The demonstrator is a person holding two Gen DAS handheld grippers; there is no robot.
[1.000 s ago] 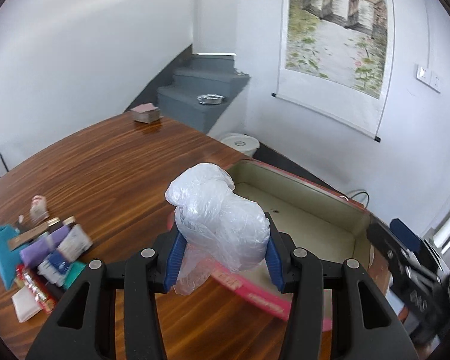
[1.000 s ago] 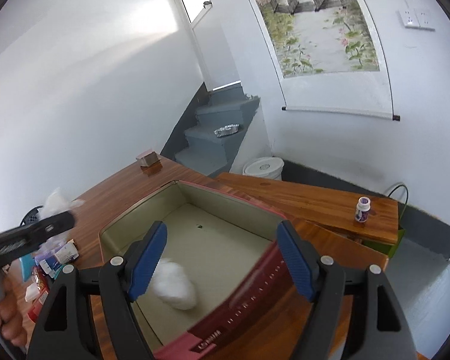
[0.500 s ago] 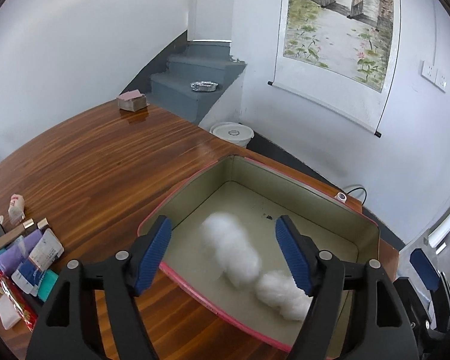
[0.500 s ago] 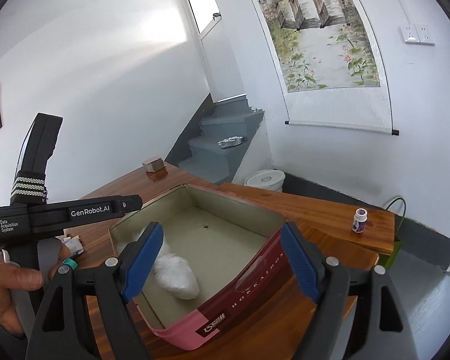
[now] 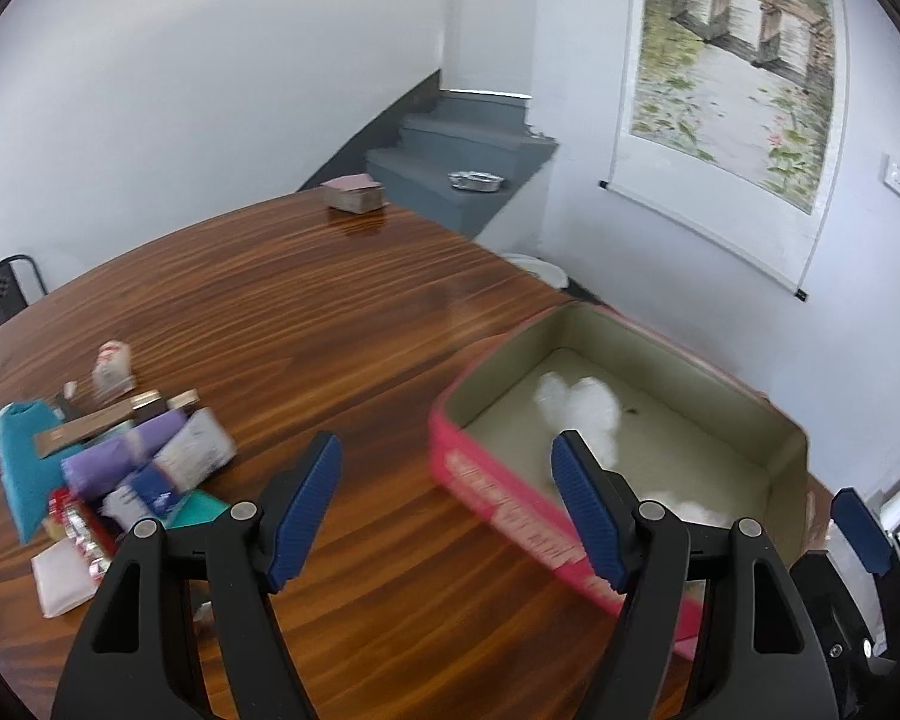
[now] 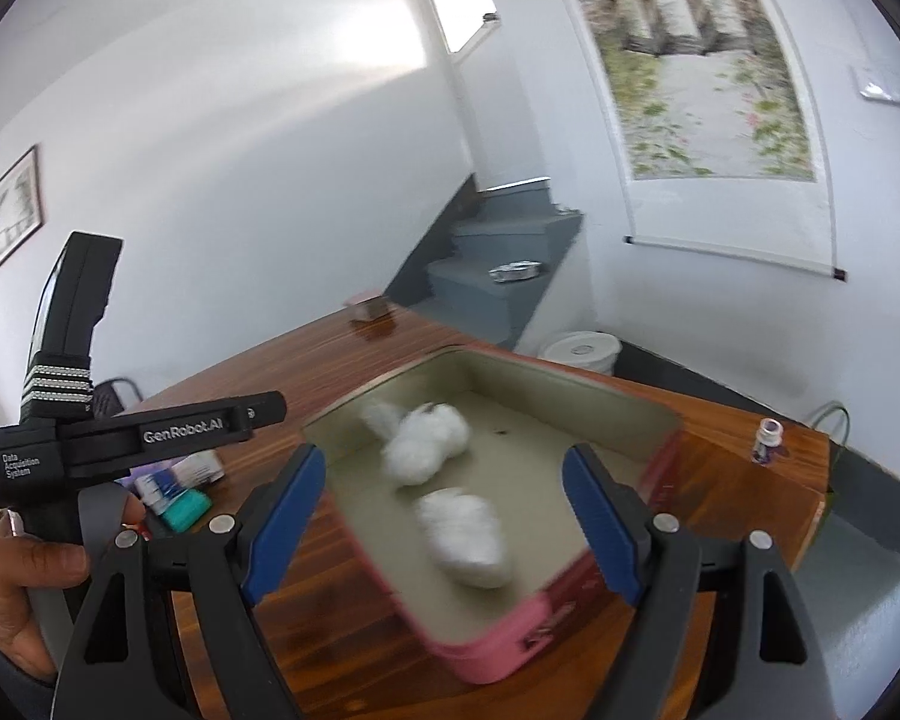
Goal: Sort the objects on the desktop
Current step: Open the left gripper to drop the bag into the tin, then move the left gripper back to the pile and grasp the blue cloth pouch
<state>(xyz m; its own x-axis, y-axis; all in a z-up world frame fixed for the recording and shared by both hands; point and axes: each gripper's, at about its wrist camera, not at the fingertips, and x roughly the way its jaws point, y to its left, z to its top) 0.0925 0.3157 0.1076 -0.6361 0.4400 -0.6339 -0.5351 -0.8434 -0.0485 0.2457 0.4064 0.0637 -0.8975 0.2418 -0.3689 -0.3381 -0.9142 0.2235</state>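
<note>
A pink tin with a beige inside stands on the wooden table, right of centre. Two crumpled white plastic bags lie inside it. My left gripper is open and empty, over bare table between the tin and a pile of small packets at the left. In the right wrist view my right gripper is open and empty above the tin, where both bags show. A hand holds the left tool's black housing at the left.
A small box sits at the table's far edge. A little bottle stands on the lower wooden side table to the right. A black chair is at the far left, a white bucket on the floor behind the tin.
My left gripper opened and let go of the white bag, which fell into the tin beside the other one. The left gripper then swung left, toward the pile. The right gripper drew back slightly.
</note>
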